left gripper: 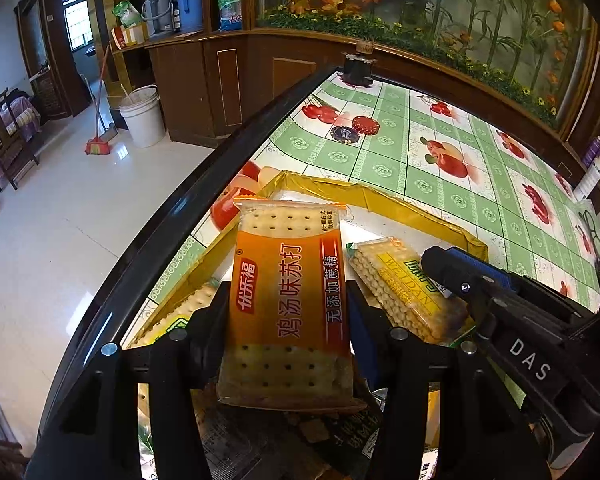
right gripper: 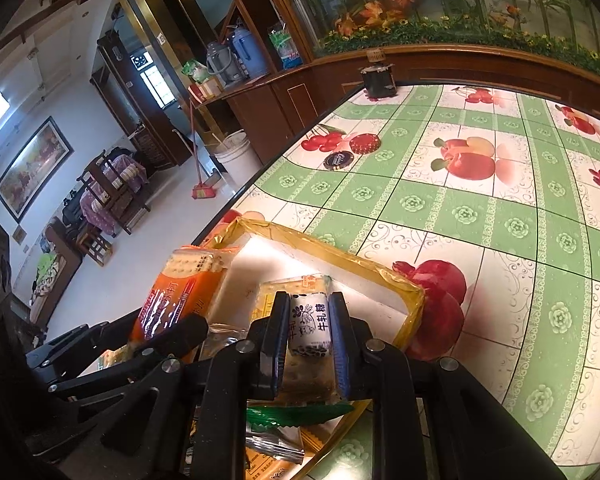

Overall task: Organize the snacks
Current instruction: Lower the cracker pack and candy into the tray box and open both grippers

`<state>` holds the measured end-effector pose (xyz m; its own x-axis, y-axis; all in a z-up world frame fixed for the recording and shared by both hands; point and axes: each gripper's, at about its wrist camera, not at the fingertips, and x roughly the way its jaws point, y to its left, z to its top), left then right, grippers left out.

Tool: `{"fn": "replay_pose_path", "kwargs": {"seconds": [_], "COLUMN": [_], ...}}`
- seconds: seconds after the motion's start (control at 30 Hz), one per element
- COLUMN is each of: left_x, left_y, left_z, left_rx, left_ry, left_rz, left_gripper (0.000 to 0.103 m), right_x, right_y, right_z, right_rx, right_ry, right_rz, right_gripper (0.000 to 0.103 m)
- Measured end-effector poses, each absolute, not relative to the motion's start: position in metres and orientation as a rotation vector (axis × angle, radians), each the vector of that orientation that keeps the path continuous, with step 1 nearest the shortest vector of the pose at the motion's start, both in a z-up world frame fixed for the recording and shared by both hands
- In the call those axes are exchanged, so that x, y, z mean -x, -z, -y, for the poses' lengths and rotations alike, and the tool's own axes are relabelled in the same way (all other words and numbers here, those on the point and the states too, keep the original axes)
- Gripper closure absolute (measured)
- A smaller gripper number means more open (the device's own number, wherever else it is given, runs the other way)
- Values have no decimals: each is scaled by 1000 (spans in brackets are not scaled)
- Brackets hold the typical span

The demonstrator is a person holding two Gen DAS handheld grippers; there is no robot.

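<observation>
Fruit-print tablecloth (right gripper: 460, 208) under a gold-rimmed tray (right gripper: 414, 300). Left gripper (left gripper: 288, 312) clamps an orange cracker pack (left gripper: 288, 292) above it; right gripper (right gripper: 310, 328) pinches a small white candy (right gripper: 310, 326).

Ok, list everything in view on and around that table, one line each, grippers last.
Orange cracker pack: one, orange, held upright over the box.
Nougat candy: one, white with black print, gripped over the box.
Yellow cracker pack: one, yellow-green, lying in the box.
Box: one, white with gold rim, near table edge.
Table: one, green-checked fruit-print cloth.
Round discs: two, red and dark, far side of table.
Bucket: one, white, on floor.
Broom: one, red, on floor.
Left hand-held gripper: black, shut on orange cracker pack.
Right hand-held gripper: black, shut on nougat candy.
</observation>
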<state>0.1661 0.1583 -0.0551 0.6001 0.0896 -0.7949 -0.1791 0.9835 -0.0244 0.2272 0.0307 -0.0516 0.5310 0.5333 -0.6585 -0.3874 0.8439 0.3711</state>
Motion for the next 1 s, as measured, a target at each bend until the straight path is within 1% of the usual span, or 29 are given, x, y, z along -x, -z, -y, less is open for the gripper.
{"fn": "replay_pose_path", "kwargs": {"seconds": [0.07, 0.83, 0.9, 0.97, 1.0], "left_x": [-167, -183, -180, -175, -173], "left_y": [55, 64, 63, 61, 60], "left_z": [-157, -164, -164, -165, -166], "left_rx": [98, 110, 111, 116, 118], "left_ry": [-160, -144, -144, -150, -152], "left_rz": [-919, -992, -988, -980, -977], "left_gripper": [50, 49, 49, 48, 48], "right_x": [-228, -238, -237, -234, -232], "right_y": [53, 61, 59, 56, 55], "right_z": [-31, -32, -32, -32, -31], "right_rx": [-190, -194, -201, -200, -199], "right_ry": [-553, -547, -549, -545, -539], "right_rz": [-852, -884, -884, -880, -877], "right_gripper": [80, 79, 75, 65, 62]}}
